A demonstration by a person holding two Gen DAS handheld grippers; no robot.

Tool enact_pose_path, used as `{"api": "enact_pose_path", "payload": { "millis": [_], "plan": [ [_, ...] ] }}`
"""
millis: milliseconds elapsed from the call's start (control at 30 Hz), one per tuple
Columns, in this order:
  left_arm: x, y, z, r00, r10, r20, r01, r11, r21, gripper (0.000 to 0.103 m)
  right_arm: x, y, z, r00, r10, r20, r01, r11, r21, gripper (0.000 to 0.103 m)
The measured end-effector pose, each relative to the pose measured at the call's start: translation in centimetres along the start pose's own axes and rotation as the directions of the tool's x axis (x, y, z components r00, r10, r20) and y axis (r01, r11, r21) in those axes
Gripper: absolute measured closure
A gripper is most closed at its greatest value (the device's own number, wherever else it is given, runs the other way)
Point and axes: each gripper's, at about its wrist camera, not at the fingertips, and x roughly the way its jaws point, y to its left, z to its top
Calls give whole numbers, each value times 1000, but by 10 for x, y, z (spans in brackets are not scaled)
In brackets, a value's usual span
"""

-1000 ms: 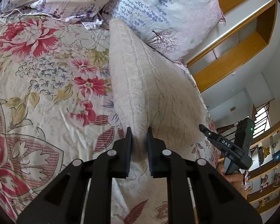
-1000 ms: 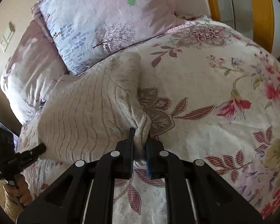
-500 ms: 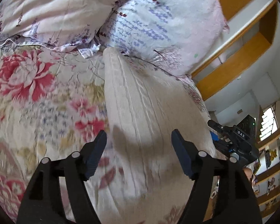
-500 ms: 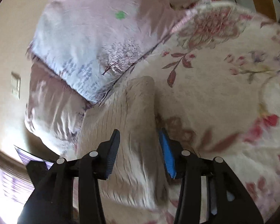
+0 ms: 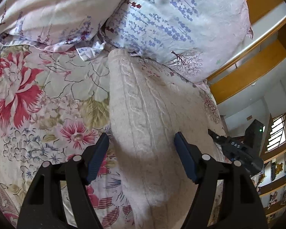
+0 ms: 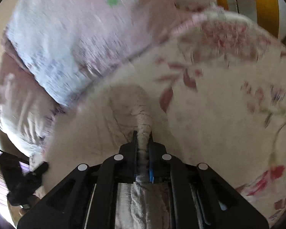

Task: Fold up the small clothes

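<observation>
A cream cable-knit garment [image 5: 143,114] lies on the floral bedspread [image 5: 38,99], reaching up to the pillows. My left gripper [image 5: 141,145] is open, its jaws spread wide on either side of the garment and holding nothing. In the right wrist view, which is blurred, my right gripper [image 6: 143,139] is shut on a bunched edge of the same garment [image 6: 141,118], and cloth runs back between the jaws. The right gripper also shows at the right edge of the left wrist view [image 5: 236,148]. The left gripper shows at the lower left of the right wrist view [image 6: 22,179].
Two pillows [image 5: 171,19] with a lavender print lie at the head of the bed. A wooden headboard and shelves [image 5: 257,66] stand to the right. The bedspread [image 6: 228,105] stretches out to the right of the garment.
My left gripper let go of the garment and stays open over it. My right gripper opened half a second ago and has shut again on the garment's bunched edge.
</observation>
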Motion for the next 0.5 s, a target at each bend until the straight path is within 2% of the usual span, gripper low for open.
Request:
{"api": "enact_pose_path", "payload": {
  "millis": [100,167,267,367,500],
  "plan": [
    [0,-5,-3,999,39,18,-39,998,44,31,-20,10,-1,998,-45,52,47,998,-42,85],
    [-1,-8,-4,997,68,31,-70,995,74,31,-37,18,-4,990,-72,118,82,993,-84,79],
    [1,-14,-7,993,107,48,-112,987,111,29,-52,32,-11,984,-25,179,56,984,-170,70],
    [2,-14,-10,989,133,61,-140,981,131,28,-52,45,-16,989,9,145,26,971,-237,70],
    [1,-15,-10,985,159,71,-168,974,151,26,-35,49,-21,996,-13,88,37,960,-276,69]
  ]
}}
